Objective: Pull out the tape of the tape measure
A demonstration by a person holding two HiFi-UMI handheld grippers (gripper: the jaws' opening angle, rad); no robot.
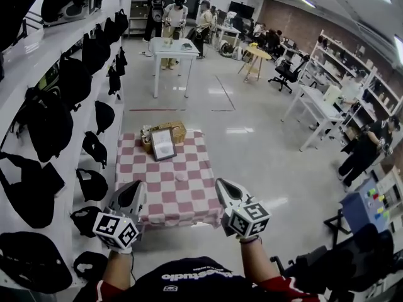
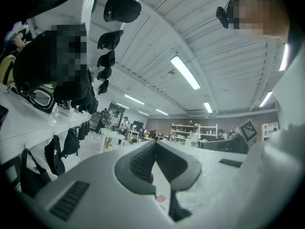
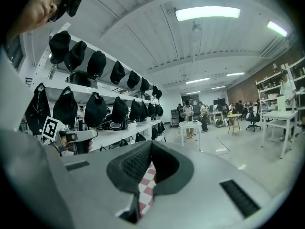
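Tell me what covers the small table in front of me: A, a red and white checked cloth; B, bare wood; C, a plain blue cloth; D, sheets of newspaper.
A: the cloth shows red and white squares in the head view.

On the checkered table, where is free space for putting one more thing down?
Free: the checkered cloth left and right of the small white round object. Crowded: the far edge, with the basket and the framed picture; the left claw and right claw hover at the near corners.
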